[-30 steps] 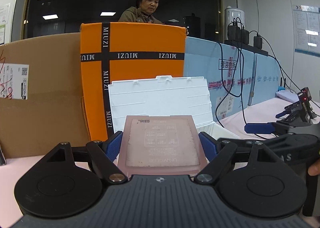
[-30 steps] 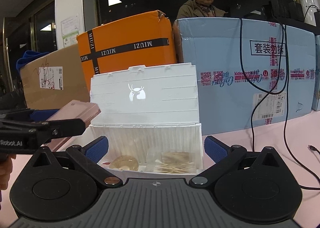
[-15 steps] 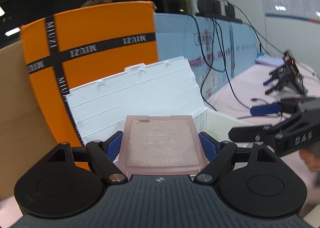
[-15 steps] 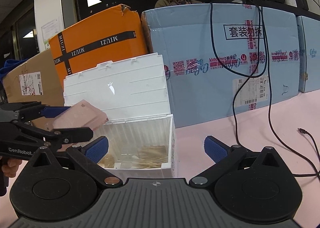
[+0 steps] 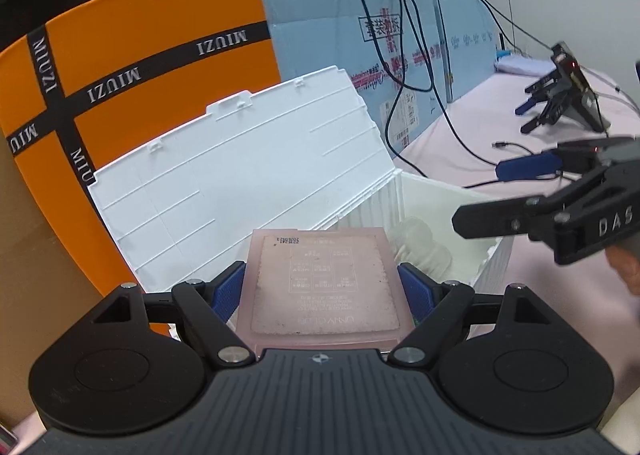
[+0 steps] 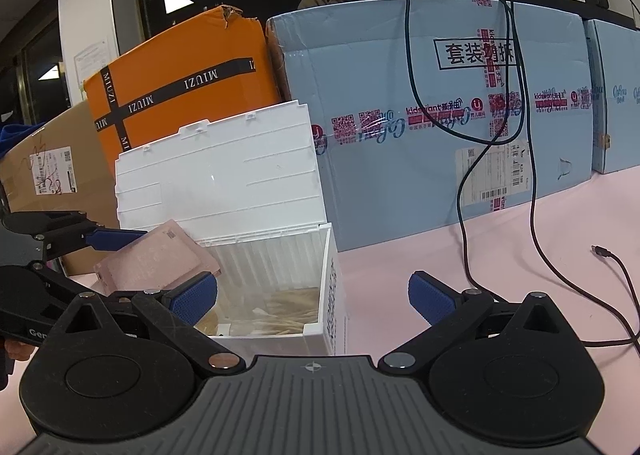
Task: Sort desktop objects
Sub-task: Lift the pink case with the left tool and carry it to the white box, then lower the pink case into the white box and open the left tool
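Left gripper (image 5: 324,287) was clamped on a flat pink case (image 5: 324,287), its blue pads against the case's two side edges, and held it tilted over the near left corner of the open bin (image 6: 326,287). Right gripper (image 6: 312,295) stood wide and empty, just beside the bin's front right corner. Largest in view were the blue carton (image 6: 440,127) and orange carton (image 5: 132,67) behind the bin; the bin's white lid (image 5: 240,183) leaned back against them. Inside the bin lay a heap of thin wooden sticks (image 6: 292,307) and some clear round pieces (image 5: 420,243). Likely risk: if the case were let go while tilted this far out, its edge could catch the bin wall and tip outward onto the pink table (image 6: 520,239); a knock on the lid could swing it shut.
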`<state>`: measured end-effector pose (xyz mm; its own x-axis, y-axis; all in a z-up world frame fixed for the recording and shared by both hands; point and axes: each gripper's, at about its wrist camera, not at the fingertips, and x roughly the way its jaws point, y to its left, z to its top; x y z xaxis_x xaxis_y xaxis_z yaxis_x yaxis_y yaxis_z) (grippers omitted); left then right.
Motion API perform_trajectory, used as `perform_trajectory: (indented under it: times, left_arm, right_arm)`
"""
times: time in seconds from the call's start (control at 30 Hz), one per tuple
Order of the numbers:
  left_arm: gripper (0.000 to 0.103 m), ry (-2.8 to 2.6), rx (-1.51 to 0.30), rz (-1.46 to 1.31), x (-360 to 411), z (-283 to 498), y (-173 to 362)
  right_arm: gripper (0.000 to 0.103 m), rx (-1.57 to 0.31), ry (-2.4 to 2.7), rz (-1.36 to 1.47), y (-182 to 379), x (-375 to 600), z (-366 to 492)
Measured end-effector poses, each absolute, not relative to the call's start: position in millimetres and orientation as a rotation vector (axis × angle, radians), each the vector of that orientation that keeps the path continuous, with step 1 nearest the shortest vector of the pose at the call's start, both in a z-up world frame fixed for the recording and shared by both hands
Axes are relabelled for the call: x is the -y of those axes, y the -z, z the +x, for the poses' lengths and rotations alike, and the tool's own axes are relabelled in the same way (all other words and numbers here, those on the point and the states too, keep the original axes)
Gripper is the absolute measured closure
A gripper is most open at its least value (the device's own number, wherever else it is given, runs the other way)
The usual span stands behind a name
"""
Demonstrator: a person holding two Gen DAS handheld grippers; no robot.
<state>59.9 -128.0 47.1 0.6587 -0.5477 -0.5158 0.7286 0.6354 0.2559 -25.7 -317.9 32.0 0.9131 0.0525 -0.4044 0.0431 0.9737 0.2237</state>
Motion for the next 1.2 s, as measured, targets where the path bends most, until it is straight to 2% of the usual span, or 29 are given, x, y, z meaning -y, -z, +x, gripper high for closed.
perform_trajectory:
  times: [0.6, 1.0, 1.17, 1.2]
  left_arm:
    - [0.025, 0.811, -0.477, 0.510, 132, 69, -48]
    - [0.024, 0.801, -0.422, 0.434, 123, 65, -56]
    - [0.026, 0.801, -0.371, 0.349, 105, 57, -66]
    - [0.029, 0.791, -0.361, 0.328, 100, 56, -69]
  right_arm:
    - [0.000, -0.438, 0.007, 0.250, -29, 324, -23]
    - [0.000, -0.450, 0.005, 0.258, -26, 325, -22]
    - [0.000, -0.445, 0.005, 0.263, -27, 326, -23]
    - [0.000, -0.445, 0.005, 0.263, -27, 326, -23]
